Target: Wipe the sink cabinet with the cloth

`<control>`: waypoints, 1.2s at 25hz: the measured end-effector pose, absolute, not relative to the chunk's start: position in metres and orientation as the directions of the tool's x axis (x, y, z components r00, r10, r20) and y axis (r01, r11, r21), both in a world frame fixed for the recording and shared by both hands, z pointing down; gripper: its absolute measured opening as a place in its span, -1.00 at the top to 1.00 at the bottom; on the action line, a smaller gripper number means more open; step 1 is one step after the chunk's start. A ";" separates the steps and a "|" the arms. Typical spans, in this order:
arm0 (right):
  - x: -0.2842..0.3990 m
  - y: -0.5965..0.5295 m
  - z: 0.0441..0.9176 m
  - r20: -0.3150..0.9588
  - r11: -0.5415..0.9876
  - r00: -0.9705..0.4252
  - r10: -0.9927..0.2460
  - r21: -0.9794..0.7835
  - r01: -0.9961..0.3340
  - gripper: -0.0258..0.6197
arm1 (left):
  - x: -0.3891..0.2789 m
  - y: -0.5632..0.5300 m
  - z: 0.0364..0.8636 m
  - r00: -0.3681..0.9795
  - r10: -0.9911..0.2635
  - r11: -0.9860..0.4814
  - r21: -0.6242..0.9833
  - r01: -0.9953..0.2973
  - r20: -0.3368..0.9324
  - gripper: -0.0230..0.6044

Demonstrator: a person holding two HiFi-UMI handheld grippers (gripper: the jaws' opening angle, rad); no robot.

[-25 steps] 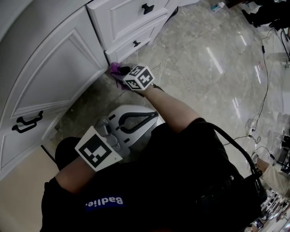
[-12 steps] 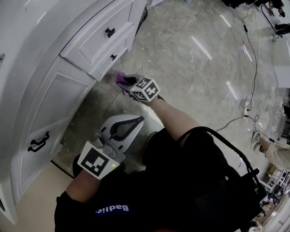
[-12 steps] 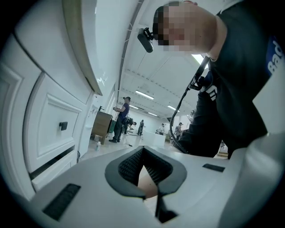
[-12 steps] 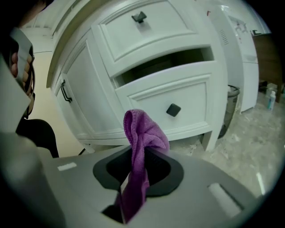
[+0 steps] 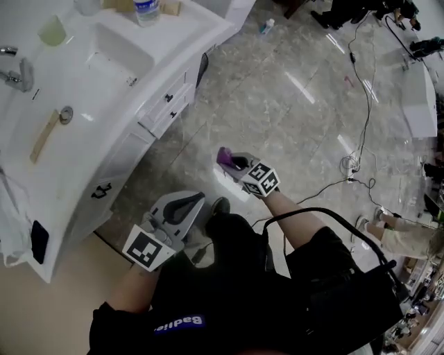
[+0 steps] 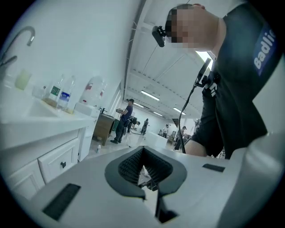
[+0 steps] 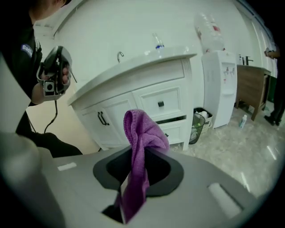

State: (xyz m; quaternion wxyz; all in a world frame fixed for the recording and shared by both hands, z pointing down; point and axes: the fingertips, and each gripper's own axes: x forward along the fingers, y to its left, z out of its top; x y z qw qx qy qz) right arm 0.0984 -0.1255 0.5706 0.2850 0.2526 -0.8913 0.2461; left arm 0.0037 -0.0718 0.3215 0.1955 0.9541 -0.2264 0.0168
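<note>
- Purple microfibre cloth (image 7: 142,129) was pinched between the jaws of the right gripper (image 5: 233,162), its bunched end sticking up.
- Cloth was held over the glossy marble floor (image 5: 291,104), apart from the white sink cabinet (image 5: 132,149).
- Left gripper (image 5: 189,201) had its jaws pressed together with nothing between them.

Left tongs (image 5: 193,200) closed, empty; right tongs (image 5: 234,162) clamp cloth (image 5: 223,156).

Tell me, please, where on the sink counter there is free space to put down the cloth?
Bare countertop lies between the basin and the wooden stick, along the front edge. Behind the basin it is crowded: cup, bottle, faucet.
</note>
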 end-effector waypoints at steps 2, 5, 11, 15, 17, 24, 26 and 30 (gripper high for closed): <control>0.111 -0.098 0.504 0.633 0.743 -0.707 -0.317 -0.298 -0.600 0.70 | 0.005 -0.053 0.267 0.893 -0.425 -0.817 0.363 -0.448 0.147 0.91; 0.114 -0.063 0.411 0.595 0.713 -0.725 -0.347 -0.335 -0.616 0.70 | 0.006 -0.022 0.192 0.886 -0.422 -0.811 0.358 -0.463 0.189 0.91; 0.086 0.010 0.278 0.488 0.723 -0.772 -0.406 -0.346 -0.598 0.70 | 0.008 0.019 0.066 0.883 -0.462 -0.822 0.334 -0.461 0.083 0.91; 0.056 0.063 0.238 0.449 0.703 -0.760 -0.470 -0.330 -0.630 0.70 | -0.016 0.059 0.025 0.905 -0.420 -0.864 0.278 -0.420 0.061 0.91; 0.040 0.091 0.218 0.422 0.677 -0.755 -0.502 -0.351 -0.647 0.70 | -0.035 0.084 0.012 0.907 -0.417 -0.871 0.261 -0.416 0.055 0.91; -0.021 0.171 0.129 0.288 0.694 -0.771 -0.568 -0.336 -0.637 0.70 | -0.084 0.166 -0.013 0.915 -0.401 -0.870 0.293 -0.397 0.049 0.91; -0.029 0.189 0.103 0.256 0.720 -0.785 -0.564 -0.313 -0.619 0.70 | -0.087 0.185 -0.025 0.921 -0.388 -0.882 0.274 -0.383 0.038 0.91; -0.032 0.210 0.065 0.222 0.765 -0.807 -0.548 -0.258 -0.591 0.70 | -0.085 0.205 -0.047 0.922 -0.387 -0.893 0.250 -0.374 -0.005 0.91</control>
